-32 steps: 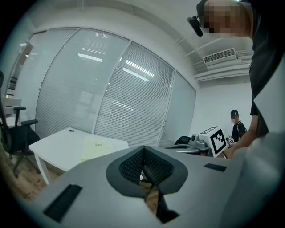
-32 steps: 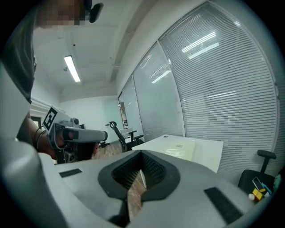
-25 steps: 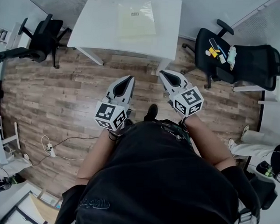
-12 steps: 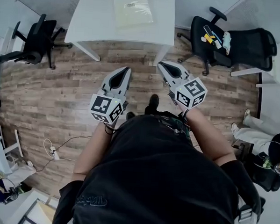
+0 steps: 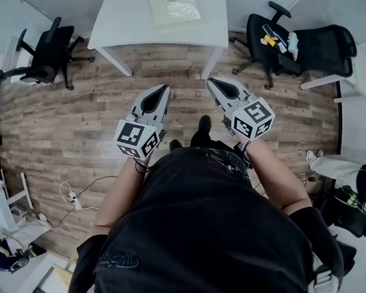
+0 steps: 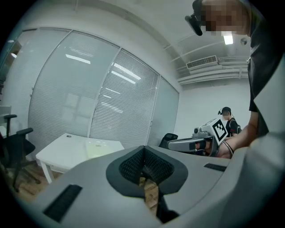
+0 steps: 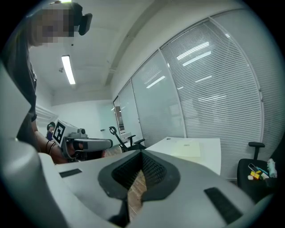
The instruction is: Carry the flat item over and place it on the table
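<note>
The flat item (image 5: 174,4), a pale yellow sheet in a clear bag, lies on the white table (image 5: 128,25) at the top of the head view. It also shows as the flat item (image 6: 103,148) and the flat item (image 7: 186,150) in the two gripper views. My left gripper (image 5: 162,91) and right gripper (image 5: 212,84) are held side by side over the wood floor, short of the table. Both point toward the table. Each is shut with nothing between its jaws. The right gripper (image 6: 196,143) appears in the left gripper view.
A black office chair (image 5: 286,41) with small items on its seat stands right of the table. Another black chair (image 5: 50,53) is at the left. A cable and plug (image 5: 70,195) lie on the floor at the left. A second person (image 6: 227,122) stands behind.
The table with the flat item has slid toward the top edge of the head view. Both grippers stay shut and side by side in front of the body.
</note>
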### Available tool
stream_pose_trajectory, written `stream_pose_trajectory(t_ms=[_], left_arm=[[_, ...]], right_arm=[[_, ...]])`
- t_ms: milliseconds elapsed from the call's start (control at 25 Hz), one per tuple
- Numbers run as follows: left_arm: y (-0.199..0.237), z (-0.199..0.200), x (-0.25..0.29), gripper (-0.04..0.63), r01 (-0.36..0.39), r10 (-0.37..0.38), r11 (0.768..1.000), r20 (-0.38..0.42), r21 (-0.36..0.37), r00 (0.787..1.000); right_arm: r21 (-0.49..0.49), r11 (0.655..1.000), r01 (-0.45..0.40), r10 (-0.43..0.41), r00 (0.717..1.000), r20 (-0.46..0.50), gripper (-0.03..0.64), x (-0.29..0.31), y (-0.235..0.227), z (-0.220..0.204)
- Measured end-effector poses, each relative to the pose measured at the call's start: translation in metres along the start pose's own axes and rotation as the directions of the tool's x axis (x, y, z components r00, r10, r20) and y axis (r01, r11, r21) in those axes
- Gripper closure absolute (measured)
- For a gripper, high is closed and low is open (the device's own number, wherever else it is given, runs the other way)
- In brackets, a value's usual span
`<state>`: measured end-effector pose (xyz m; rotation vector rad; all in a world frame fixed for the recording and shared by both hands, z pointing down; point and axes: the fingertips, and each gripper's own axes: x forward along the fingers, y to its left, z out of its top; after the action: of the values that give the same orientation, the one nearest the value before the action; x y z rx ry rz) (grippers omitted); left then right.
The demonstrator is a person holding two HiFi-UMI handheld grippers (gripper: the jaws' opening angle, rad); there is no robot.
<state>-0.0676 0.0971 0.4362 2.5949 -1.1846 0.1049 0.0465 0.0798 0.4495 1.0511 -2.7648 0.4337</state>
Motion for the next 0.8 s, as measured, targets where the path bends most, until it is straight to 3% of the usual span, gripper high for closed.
stream_pose_trajectory(t_ms=[280,800], left_arm=[[-0.015,-0.011,-0.04,0.581,0.013,-0.013,1.0,-0.003,0.001,1.0],[-0.023,-0.019,-0.077,0.581,0.019,-0.019,1.0,-0.007,-0.006,1.0]], right_arm=[[0.003,1.0,-0.002,0.002,1.0,0.023,0.595,-0.019,0.048,-0.007],[-0.043,0.999,0.007,-0.004,0.998,0.063,0.595,-0.027,0.089,-0.004]])
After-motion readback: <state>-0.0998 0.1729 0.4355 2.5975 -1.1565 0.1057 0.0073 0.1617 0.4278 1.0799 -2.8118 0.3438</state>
